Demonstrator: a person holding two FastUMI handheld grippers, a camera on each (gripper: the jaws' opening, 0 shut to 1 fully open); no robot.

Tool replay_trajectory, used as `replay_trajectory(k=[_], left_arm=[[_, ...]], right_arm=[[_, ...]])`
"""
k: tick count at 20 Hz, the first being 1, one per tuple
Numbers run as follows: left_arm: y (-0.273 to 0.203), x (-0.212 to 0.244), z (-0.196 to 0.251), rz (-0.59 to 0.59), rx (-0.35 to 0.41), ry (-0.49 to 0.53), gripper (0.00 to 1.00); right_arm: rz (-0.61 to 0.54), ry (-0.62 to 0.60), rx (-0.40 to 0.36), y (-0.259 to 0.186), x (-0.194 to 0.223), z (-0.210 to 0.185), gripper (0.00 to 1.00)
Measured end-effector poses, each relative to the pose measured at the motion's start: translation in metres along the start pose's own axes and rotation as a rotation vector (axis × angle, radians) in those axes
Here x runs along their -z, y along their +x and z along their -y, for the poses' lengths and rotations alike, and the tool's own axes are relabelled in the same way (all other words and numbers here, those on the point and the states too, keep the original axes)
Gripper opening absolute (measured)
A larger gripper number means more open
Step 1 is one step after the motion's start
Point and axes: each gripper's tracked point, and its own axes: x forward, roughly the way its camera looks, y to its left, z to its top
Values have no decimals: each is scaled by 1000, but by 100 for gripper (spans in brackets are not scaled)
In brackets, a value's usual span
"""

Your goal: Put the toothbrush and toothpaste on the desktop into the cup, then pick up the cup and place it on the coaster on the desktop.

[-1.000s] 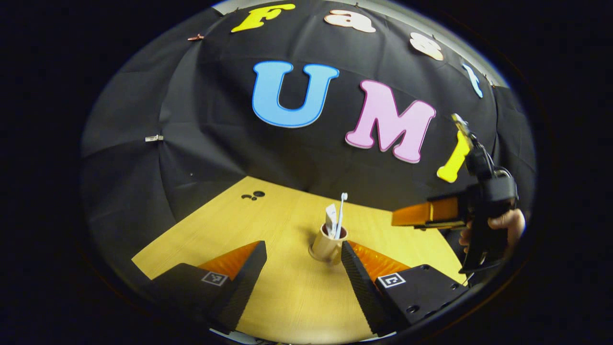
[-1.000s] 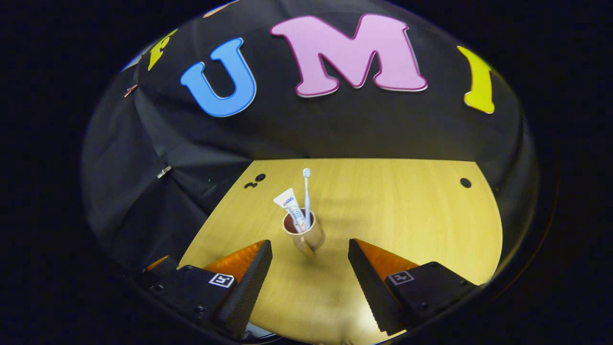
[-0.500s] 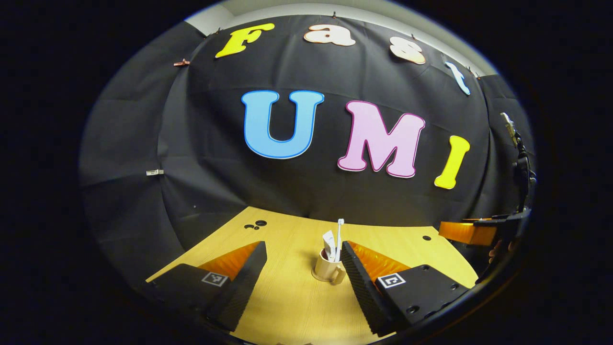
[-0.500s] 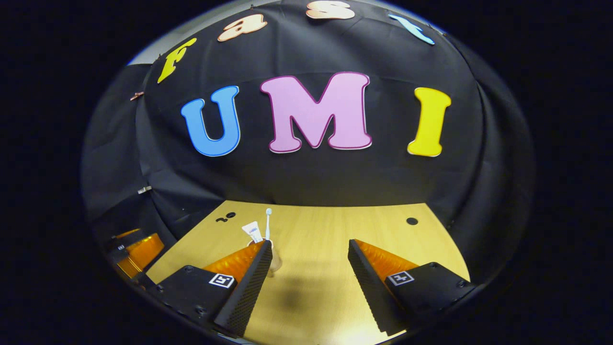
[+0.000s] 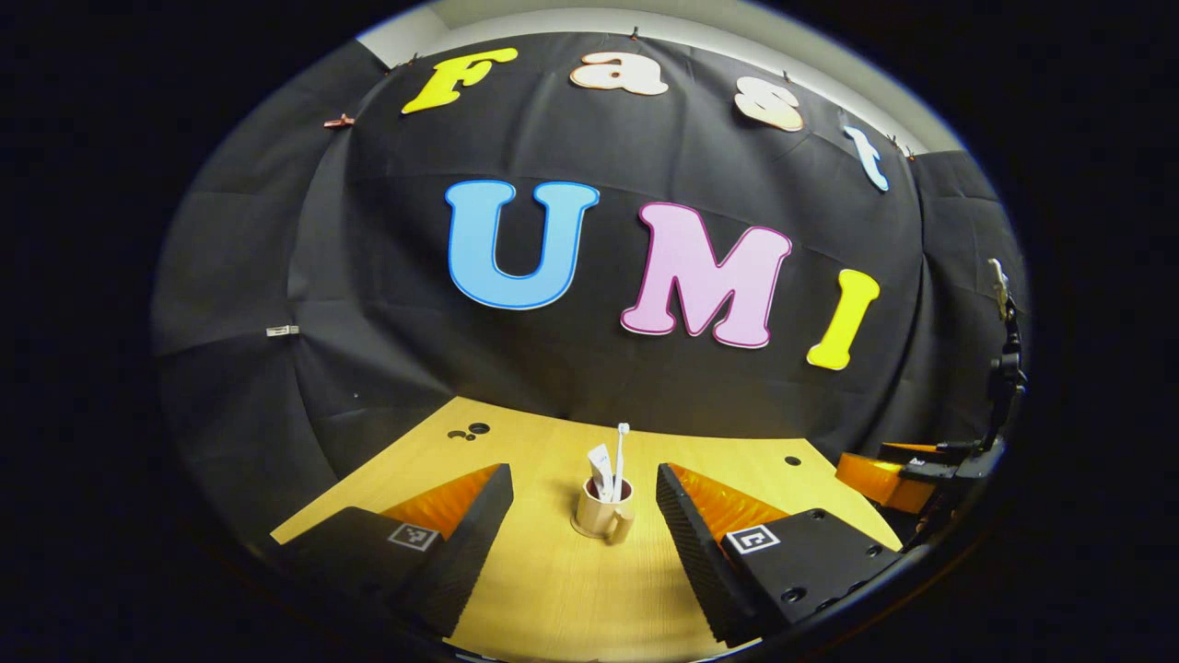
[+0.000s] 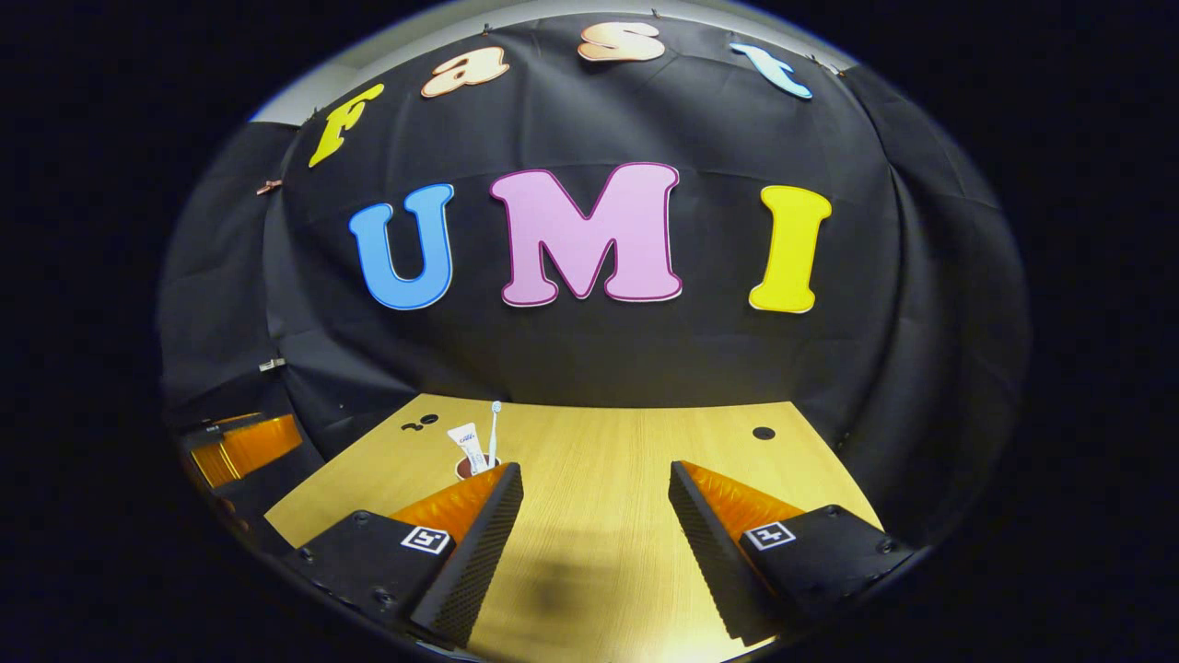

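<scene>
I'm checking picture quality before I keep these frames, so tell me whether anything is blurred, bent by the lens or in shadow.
Left gripper view: cup, toothbrush and toothpaste are small but sharp; the desktop's far edge bows from fisheye. Right gripper view: also sharp, a soft dark shadow lies on the desktop between the open fingers; the cup is partly hidden.

right gripper view: cup mostly hidden behind one finger of the right tongs, rim alone visible | toothpaste print too small to tell | left gripper view: right tongs cut off at the edge | coaster not discernible
</scene>
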Motion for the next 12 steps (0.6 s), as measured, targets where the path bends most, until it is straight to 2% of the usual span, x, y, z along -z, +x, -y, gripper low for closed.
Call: replay_trajectory(k=[2, 6, 12], left_arm=[[-4, 1, -1, -2, -21, -5, 97], [0, 12, 9, -34, -9, 14, 97], [12, 13, 15, -51, 5, 15, 97]], right_arm=[[-3, 27, 13, -2, 5, -3, 98], [-28, 32, 26, 5, 15, -1, 99], [-51, 65, -14, 15, 21, -10, 99]])
